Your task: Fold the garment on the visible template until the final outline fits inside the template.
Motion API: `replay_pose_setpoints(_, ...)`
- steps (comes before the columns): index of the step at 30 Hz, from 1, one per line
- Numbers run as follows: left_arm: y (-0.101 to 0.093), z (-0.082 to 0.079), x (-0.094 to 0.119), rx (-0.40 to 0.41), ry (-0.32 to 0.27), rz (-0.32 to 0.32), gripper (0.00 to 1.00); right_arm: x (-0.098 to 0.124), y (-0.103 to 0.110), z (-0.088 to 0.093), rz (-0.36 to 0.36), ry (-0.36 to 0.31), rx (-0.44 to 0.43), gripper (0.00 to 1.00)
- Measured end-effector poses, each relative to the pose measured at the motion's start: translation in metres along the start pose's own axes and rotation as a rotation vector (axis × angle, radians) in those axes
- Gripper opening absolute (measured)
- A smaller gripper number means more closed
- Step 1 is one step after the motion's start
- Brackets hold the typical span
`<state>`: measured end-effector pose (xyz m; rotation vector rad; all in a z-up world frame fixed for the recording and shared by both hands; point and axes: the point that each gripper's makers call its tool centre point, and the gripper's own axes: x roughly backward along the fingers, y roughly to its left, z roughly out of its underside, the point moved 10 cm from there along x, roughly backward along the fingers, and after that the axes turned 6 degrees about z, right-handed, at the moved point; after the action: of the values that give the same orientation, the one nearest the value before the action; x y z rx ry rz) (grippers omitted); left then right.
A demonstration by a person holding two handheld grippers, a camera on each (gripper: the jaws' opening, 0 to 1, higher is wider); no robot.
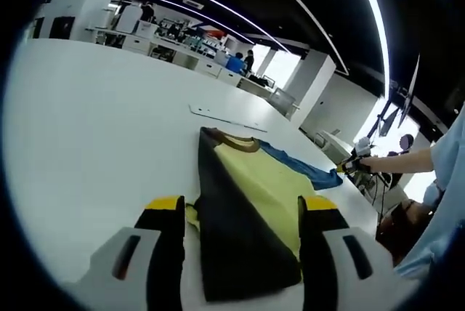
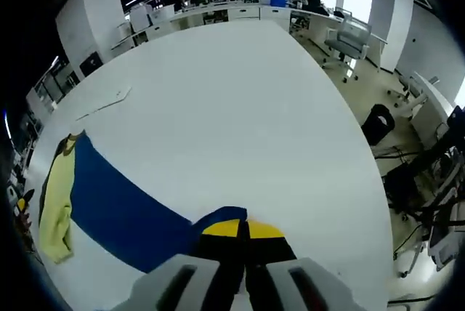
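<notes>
1. Garment lies on the white table, its yellow middle, dark panel and blue part spread flat; its near end is cut off between the left gripper's jaws.
2. Left gripper stands with jaws wide apart, one on each side of the dark panel, gripping nothing.
3. Right gripper has its jaws pressed together on the blue edge of the garment; the pinch itself is hidden behind the tips.
4. Beyond the garment's collar, a thin flat sheet lies on the table, too faint to identify.
</notes>
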<state>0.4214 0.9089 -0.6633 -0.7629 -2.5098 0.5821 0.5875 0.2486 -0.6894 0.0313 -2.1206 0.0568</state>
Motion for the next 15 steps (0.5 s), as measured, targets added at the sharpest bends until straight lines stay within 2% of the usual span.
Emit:
replay_pose_setpoints(6, -0.001, 0.002, -0.001, 0.000, 0.008, 0.003, 0.60, 0.001, -0.001, 0.010, 0.016, 0.032, 0.040, 0.00)
replay_pose_setpoints(15, -0.004, 0.004, -0.001, -0.015, 0.022, 0.011, 0.60, 0.023, -0.017, 0.039, 0.037, 0.068, 0.011, 0.00)
